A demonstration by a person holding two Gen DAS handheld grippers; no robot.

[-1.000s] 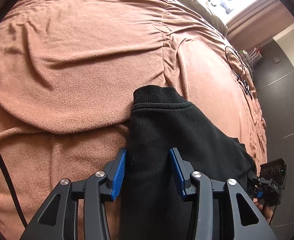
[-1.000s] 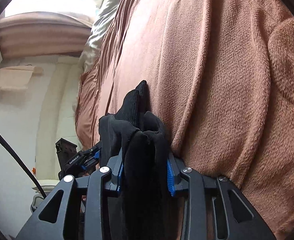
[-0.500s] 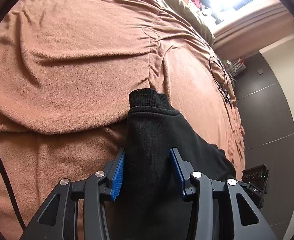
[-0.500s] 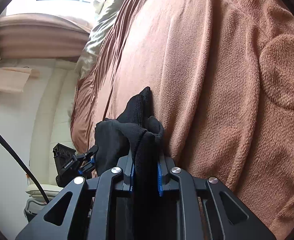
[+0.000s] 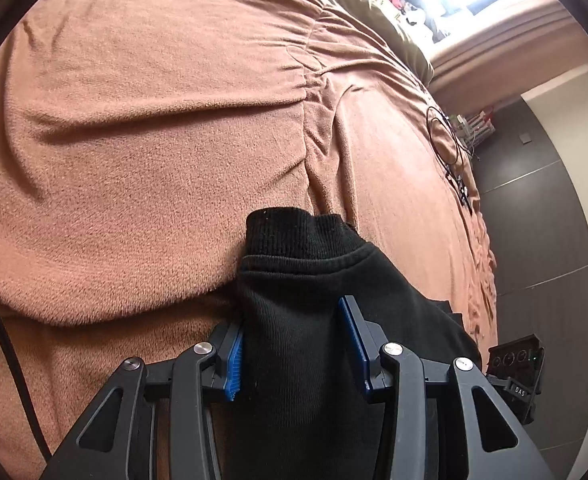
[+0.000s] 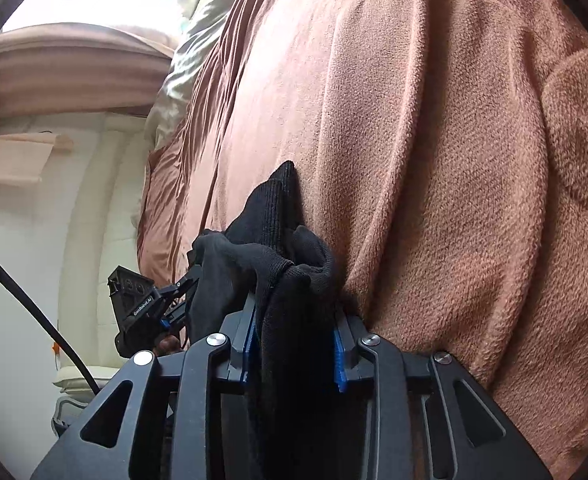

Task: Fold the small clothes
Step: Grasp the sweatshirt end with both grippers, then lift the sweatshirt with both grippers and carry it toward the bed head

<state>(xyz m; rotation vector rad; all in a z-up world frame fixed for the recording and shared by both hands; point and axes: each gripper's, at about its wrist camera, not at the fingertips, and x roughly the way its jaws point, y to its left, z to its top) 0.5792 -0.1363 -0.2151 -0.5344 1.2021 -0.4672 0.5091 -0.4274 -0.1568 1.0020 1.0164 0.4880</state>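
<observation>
In the left wrist view, the nearest thing is the left gripper (image 5: 291,344). Its two blue pads stand on both sides of a black garment (image 5: 318,320), and the cloth fills the gap between them. The left pad touches the cloth edge; the right pad lies against the fabric, so the fingers are grasping the garment. Beyond the pads the garment ends in a ribbed cuff (image 5: 294,232), which lies on the brown blanket (image 5: 153,140). Further away, near the right edge of the bed, this view shows a thin black cable (image 5: 450,152) on the blanket, and behind it an olive cover (image 5: 374,12) under a bright window. At the right edge the body of the other gripper is also visible, against a dark floor.

The right wrist view shows the right gripper (image 6: 296,344). Its jaws have just been opening a little, with a thick bunch of the black garment (image 6: 294,280) between them; the cloth fills the gap and both pads seem to press it. The ribbed cuff (image 6: 277,200) points upward against the blanket (image 6: 434,160). Only this view shows the left gripper (image 6: 173,292) from outside, and the pale wall (image 6: 33,240) behind it.
</observation>
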